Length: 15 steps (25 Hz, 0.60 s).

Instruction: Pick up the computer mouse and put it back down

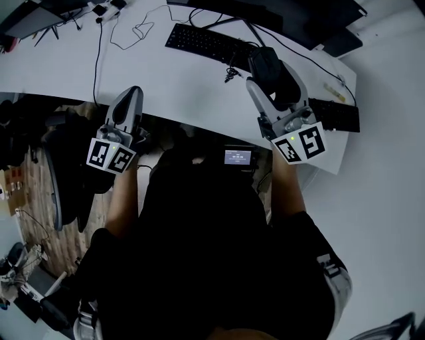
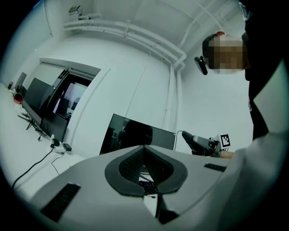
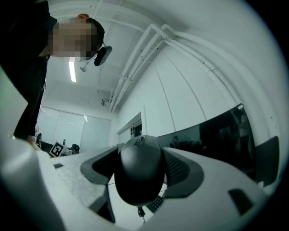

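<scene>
Head view: a white desk (image 1: 172,83) carries a keyboard (image 1: 206,43), with a thin cable (image 1: 100,53) trailing to its left and a dark monitor (image 1: 292,16) behind it. The right gripper (image 1: 269,70) reaches over the desk just past the keyboard's right end. Its jaws are clamped on the sides of the black mouse (image 3: 139,173), which sits between the pads and looks clear of the desk. The left gripper (image 1: 126,109) hangs at the desk's near edge, well apart from the mouse, its jaws closed together on nothing.
</scene>
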### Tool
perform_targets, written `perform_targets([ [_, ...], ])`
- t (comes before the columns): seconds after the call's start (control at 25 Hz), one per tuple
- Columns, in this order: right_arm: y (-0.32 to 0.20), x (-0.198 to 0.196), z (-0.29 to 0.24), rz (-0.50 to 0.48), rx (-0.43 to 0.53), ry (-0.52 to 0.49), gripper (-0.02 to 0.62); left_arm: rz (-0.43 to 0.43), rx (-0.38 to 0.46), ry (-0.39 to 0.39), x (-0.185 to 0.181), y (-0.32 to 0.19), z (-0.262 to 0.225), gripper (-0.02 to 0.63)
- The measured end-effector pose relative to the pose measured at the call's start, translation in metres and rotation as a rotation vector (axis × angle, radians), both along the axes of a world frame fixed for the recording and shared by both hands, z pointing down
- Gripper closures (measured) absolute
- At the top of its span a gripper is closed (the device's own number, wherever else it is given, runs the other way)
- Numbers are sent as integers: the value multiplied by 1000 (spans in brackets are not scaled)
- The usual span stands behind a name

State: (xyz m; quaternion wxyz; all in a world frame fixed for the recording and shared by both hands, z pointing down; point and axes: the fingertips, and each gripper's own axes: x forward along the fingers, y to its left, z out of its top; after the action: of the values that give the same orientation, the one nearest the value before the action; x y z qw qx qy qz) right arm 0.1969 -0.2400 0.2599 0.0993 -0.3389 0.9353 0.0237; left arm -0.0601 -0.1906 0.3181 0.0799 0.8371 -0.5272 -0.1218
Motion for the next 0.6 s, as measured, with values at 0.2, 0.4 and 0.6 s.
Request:
perform_targets([
  [0.2,7,9,3,59,-17,22,287,6,16,-19,-14,-2,-7,611],
  [0.4,20,20,4,125,-35,37,287,-24,28,-62,-23,-3,-15,611],
  [0.6,26,12,10,169,-62,46,287,-112,20,-116,-51,-7,-13,611],
])
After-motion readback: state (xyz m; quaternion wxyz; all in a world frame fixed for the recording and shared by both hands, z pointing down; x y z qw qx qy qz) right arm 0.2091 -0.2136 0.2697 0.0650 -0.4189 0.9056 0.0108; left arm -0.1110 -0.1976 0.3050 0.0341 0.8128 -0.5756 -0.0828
